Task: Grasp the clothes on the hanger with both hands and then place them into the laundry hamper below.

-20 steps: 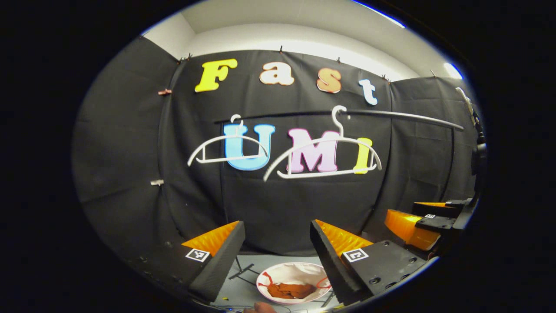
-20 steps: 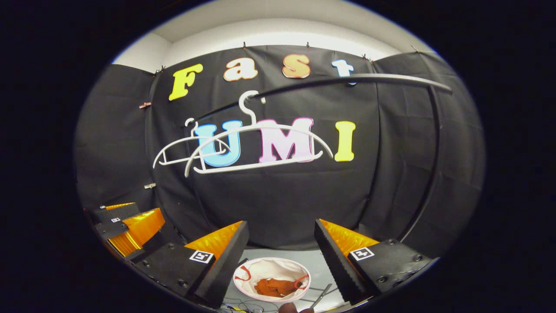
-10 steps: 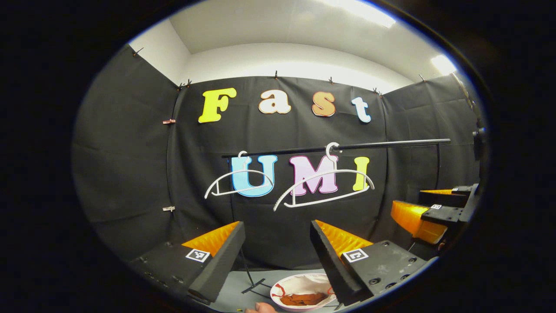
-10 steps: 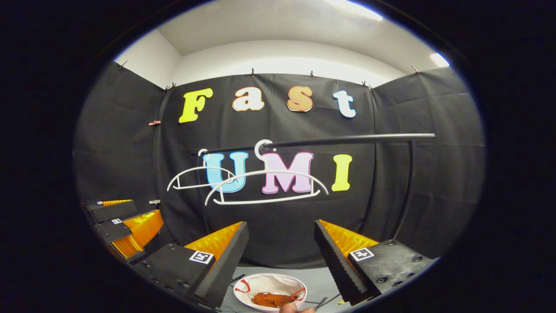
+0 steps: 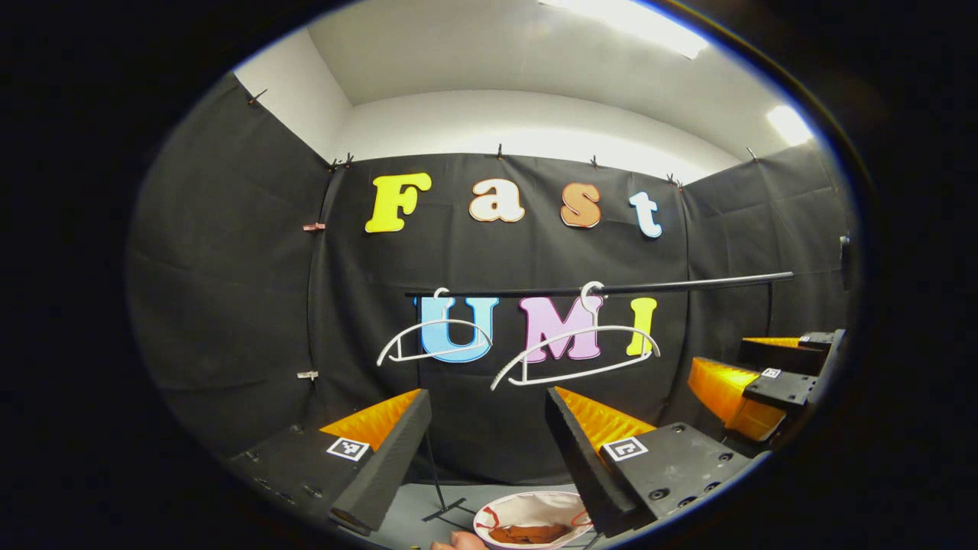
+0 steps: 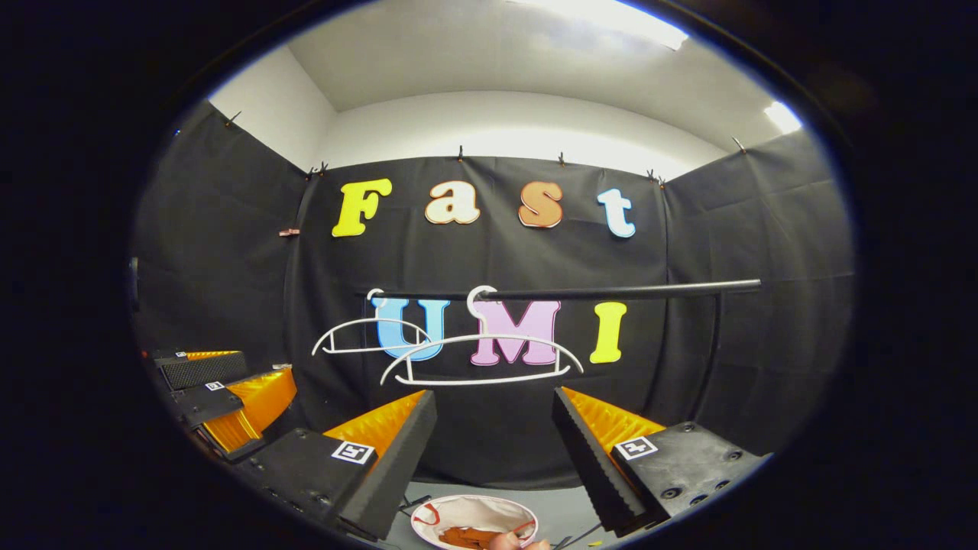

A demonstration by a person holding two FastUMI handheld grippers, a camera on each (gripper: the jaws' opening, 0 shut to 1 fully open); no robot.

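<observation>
I hold both the left gripper (image 5: 487, 435) and right gripper (image 6: 493, 435) with jaws apart, gripping nothing; below them the laundry hamper (image 5: 497, 510) holds the rust-coloured clothes (image 5: 531, 534); above it both hangers (image 6: 481, 359) hang bare; I judge the task done.

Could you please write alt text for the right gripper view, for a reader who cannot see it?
Two bare white hangers hang on a black rail, while a brown garment lies in the white laundry hamper below. The right gripper is open and holds nothing; the left gripper is at the left edge.
</observation>
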